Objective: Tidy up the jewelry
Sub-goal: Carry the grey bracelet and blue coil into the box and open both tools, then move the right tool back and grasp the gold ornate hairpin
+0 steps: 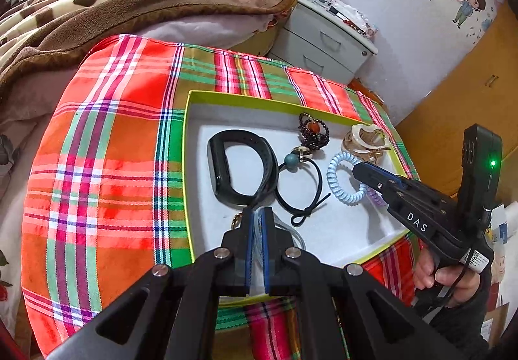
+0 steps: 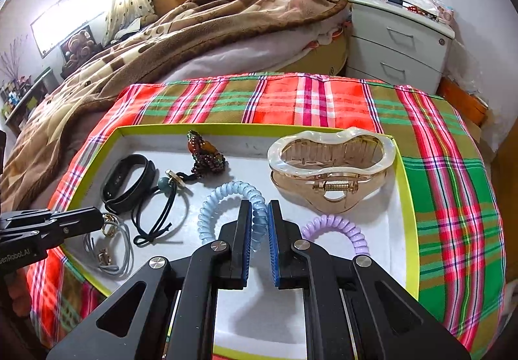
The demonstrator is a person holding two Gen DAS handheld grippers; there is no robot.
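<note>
A bedroom: a bed with a brown paw-print blanket (image 2: pixel 200 33), a wooden headboard, and a grey 2-drawer nightstand (image 2: pixel 399 43) beside it. In front stands a table under a red, green and orange plaid cloth (image 1: pixel 106 166). On the cloth sits a shallow tray (image 2: pixel 408 198) with a lime-green rim and a white floor.

Contents of the tray, as seen from the right wrist view:
- A black fitness band (image 2: pixel 129 179) at the left.
- A dark beaded bracelet (image 2: pixel 207 154) with an amber bead near the far wall.
- A black hair tie (image 2: pixel 162 214) with a teal bead, just beside the band.
- A cream and gold claw clip (image 2: pixel 333 166) at the right, its spring facing the camera.
- A light blue spiral hair tie (image 2: pixel 226 201) in the middle.
- A lilac spiral hair tie (image 2: pixel 340 230) at the near right.
- A grey cord with gold charms (image 2: pixel 110 240) at the near left.

The left gripper (image 1: pixel 258 214) is nearly closed, with a pale translucent band pinched between its blue pads; it hangs over the near-left part of the tray, above the grey cord.

The right gripper (image 2: pixel 259 217) stands over the blue spiral tie with a narrow gap between its pads. The blue coil passes through that gap; whether the pads press on it cannot be determined. A person's hand (image 1: pixel 446 272) in a dark sleeve holds the right gripper's handle.
</note>
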